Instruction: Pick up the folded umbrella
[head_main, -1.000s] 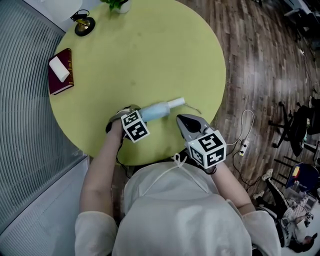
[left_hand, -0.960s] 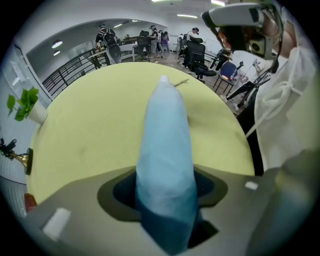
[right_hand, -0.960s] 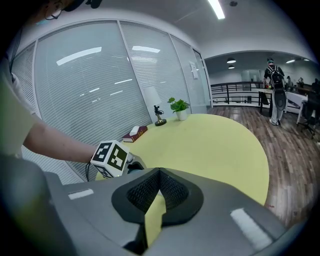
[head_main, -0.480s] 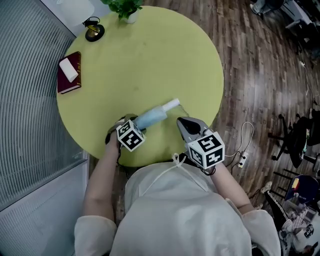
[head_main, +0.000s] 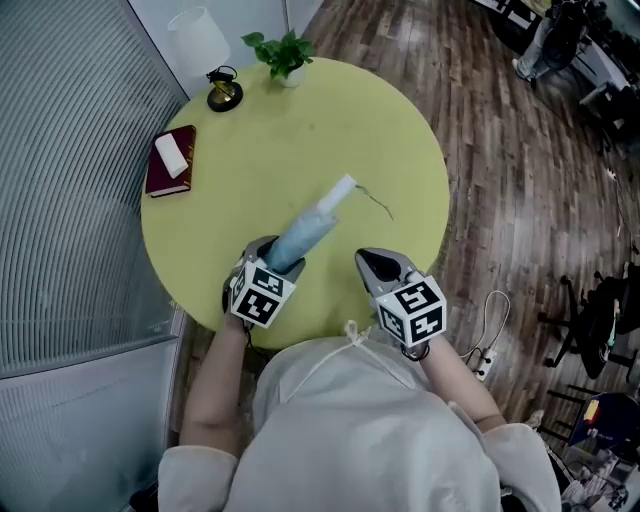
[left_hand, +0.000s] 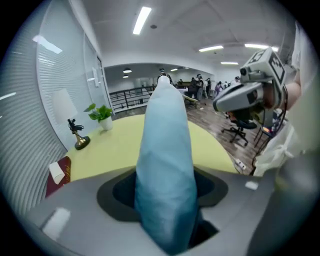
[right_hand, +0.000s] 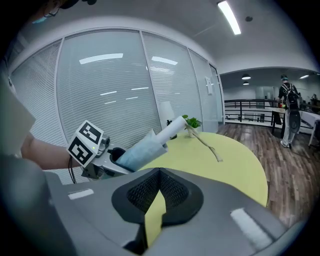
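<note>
The folded umbrella (head_main: 305, 232) is pale blue with a white handle end (head_main: 340, 188) and a thin wrist cord (head_main: 376, 202). My left gripper (head_main: 272, 256) is shut on its lower end and holds it tilted up above the round yellow-green table (head_main: 300, 130). In the left gripper view the umbrella (left_hand: 165, 165) fills the space between the jaws. My right gripper (head_main: 376, 266) hovers to the right of it, apart from it, jaws together with nothing in them. The right gripper view shows the umbrella (right_hand: 145, 144) sticking out of the left gripper (right_hand: 107, 157).
At the table's far left lie a dark red book (head_main: 170, 160) with a white object on it, a small brass stand (head_main: 224, 95) and a potted plant (head_main: 283, 55). A white lamp (head_main: 198, 38) and a glass wall with blinds stand left. Wooden floor and office chairs are right.
My left gripper has risen and rolled, lifting the umbrella off the table so its white end points up and away. The right gripper has risen a little.
</note>
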